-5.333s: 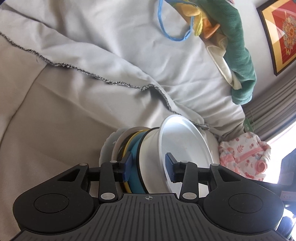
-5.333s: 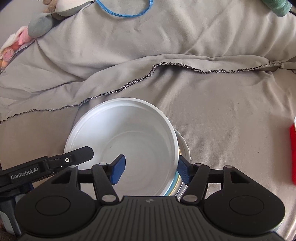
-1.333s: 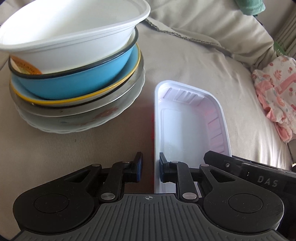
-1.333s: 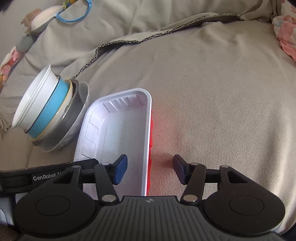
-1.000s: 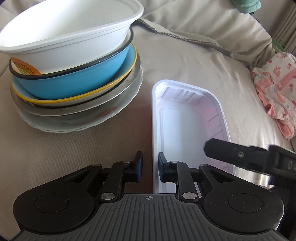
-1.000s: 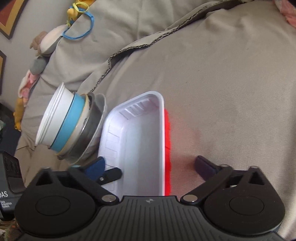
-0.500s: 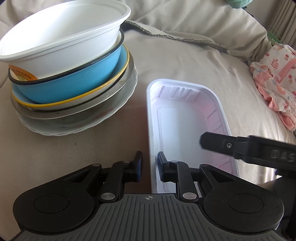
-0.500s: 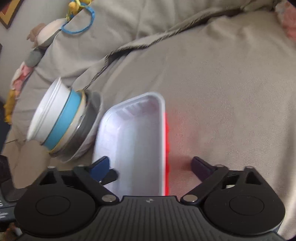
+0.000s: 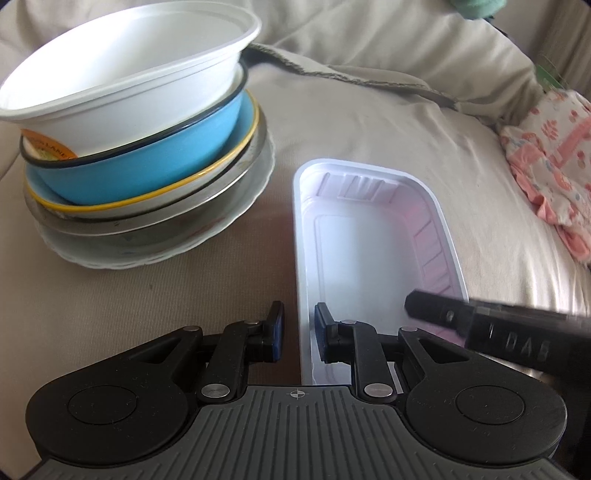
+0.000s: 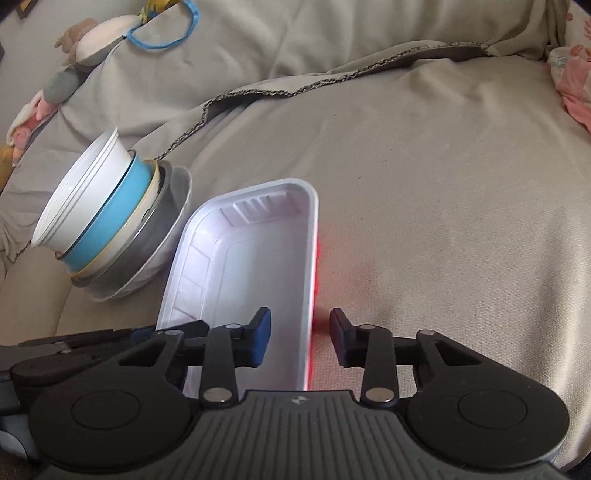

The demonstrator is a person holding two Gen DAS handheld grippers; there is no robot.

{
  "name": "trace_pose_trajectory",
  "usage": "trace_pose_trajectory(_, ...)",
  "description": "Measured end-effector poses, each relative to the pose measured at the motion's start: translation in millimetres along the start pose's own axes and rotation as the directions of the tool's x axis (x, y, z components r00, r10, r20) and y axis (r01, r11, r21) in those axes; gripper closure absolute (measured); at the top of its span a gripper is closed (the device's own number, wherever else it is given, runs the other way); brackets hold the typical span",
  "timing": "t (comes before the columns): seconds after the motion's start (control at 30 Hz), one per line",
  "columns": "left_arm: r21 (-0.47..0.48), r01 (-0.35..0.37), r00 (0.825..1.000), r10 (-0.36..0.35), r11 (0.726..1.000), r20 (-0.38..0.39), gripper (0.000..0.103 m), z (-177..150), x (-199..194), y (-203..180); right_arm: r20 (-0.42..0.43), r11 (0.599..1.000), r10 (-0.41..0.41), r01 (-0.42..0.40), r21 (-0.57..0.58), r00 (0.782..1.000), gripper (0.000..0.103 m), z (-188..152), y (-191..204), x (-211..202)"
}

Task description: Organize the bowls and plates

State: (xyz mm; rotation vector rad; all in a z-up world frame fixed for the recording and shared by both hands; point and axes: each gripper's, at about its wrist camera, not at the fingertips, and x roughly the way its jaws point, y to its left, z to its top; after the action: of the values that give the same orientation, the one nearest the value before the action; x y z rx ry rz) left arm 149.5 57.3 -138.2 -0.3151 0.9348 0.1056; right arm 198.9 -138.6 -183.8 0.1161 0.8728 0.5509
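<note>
A white rectangular tray point(image 9: 369, 240) with a red outside lies on the beige cover, just right of the stack. The stack point(image 9: 140, 177) has a white bowl point(image 9: 129, 74) on a blue bowl, over a metal plate and a white plate. My left gripper point(image 9: 299, 334) is shut on the tray's near left rim. My right gripper point(image 10: 300, 339) straddles the near right rim of the tray point(image 10: 251, 258). Its jaws are closing, with small gaps still showing beside the rim. One right finger point(image 9: 436, 314) reaches into the tray in the left wrist view.
The stack point(image 10: 110, 229) leans on the soft cover. A pink patterned cloth point(image 9: 546, 158) lies to the right. Soft toys and a blue ring point(image 10: 162, 33) sit at the back left. A frayed blanket hem point(image 10: 295, 90) runs behind the tray.
My right gripper's jaws have narrowed from wide open to close around the tray's right rim, and its view has rolled. The left gripper keeps its hold on the left rim.
</note>
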Motion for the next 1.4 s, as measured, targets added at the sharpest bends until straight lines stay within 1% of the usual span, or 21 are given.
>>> trace_pose_trajectory(0.03, -0.005, 0.001, 1.000, -0.001, 1.000, -0.010, 0.082, 2, 0, -1, -0.003, 1.000, 0.006, -0.006, -0.006, 1.000, 0.073, -1, 2, 0)
trace_pose_trajectory(0.07, -0.003, 0.020, 1.000, -0.020, 1.000, -0.017, 0.084, 5, 0, -3, -0.004, 1.000, 0.010, -0.010, -0.009, 1.000, 0.073, -1, 3, -1)
trace_pose_trajectory(0.1, -0.001, 0.034, 0.999, -0.034, 0.999, -0.021, 0.084, 6, 0, -4, -0.005, 1.000, 0.011, -0.011, -0.013, 1.000, 0.072, -1, 4, -1)
trace_pose_trajectory(0.2, 0.011, 0.061, 0.998, -0.061, 0.998, -0.033, 0.084, 4, 1, -8, 0.008, 1.000, -0.022, 0.023, -0.015, 1.000, 0.073, 0, 1, -4)
trace_pose_trajectory(0.27, 0.008, 0.071, 0.997, -0.071, 0.997, -0.038, 0.084, 3, 2, -9, 0.002, 1.000, -0.017, 0.017, 0.008, 1.000, 0.073, 0, -6, -5)
trace_pose_trajectory(0.37, -0.007, 0.071, 0.997, -0.071, 0.997, -0.042, 0.085, 3, 5, -7, -0.004, 0.999, -0.013, 0.014, 0.038, 1.000, 0.073, 0, -14, -6)
trace_pose_trajectory(0.47, -0.008, 0.071, 0.997, -0.071, 0.997, -0.041, 0.086, 3, 6, -6, -0.002, 0.999, -0.013, 0.013, 0.044, 1.000, 0.073, -1, -16, -6)
trace_pose_trajectory(0.7, 0.035, 0.050, 0.998, -0.048, 0.998, -0.031, 0.086, 0, 5, -13, 0.002, 0.999, -0.024, 0.024, 0.028, 1.000, 0.073, -3, -12, -4)
trace_pose_trajectory(0.9, 0.029, 0.051, 0.998, -0.050, 0.998, -0.030, 0.086, -1, 5, -13, -0.001, 0.999, -0.028, 0.028, 0.017, 1.000, 0.073, -3, -8, -3)
trace_pose_trajectory(0.97, 0.023, 0.047, 0.998, -0.046, 0.999, -0.031, 0.086, 1, 4, -15, -0.007, 1.000, -0.025, 0.025, 0.013, 1.000, 0.075, -3, -5, -4)
trace_pose_trajectory(1.03, 0.023, 0.054, 0.998, -0.054, 0.998, -0.021, 0.086, 3, 0, -17, 0.002, 0.999, -0.041, 0.041, -0.001, 0.999, 0.075, -3, 0, -8)
trace_pose_trajectory(1.13, 0.027, 0.100, 0.993, -0.101, 0.995, 0.053, 0.086, 11, -19, -19, 0.052, 0.997, -0.068, 0.069, -0.031, 0.996, 0.075, 4, 9, -25)
trace_pose_trajectory(1.2, 0.035, 0.130, 0.984, -0.133, 0.991, 0.122, 0.086, 20, -40, -19, 0.093, 0.996, -0.069, 0.074, -0.045, 0.993, 0.075, 14, 15, -41)
trace_pose_trajectory(1.27, 0.050, 0.150, 0.965, -0.158, 0.987, 0.209, 0.086, 30, -67, -15, 0.148, 0.995, -0.062, 0.073, -0.068, 0.987, 0.075, 26, 27, -60)
trace_pose_trajectory(1.33, 0.052, 0.151, 0.943, -0.160, 0.987, 0.291, 0.085, 39, -94, -6, 0.202, 0.993, -0.032, 0.055, -0.107, 0.979, 0.075, 40, 46, -78)
trace_pose_trajectory(1.4, 0.035, 0.150, 0.924, -0.153, 0.988, 0.350, 0.084, 47, -117, 11, 0.244, 0.987, 0.001, 0.038, -0.156, 0.970, 0.075, 51, 69, -90)
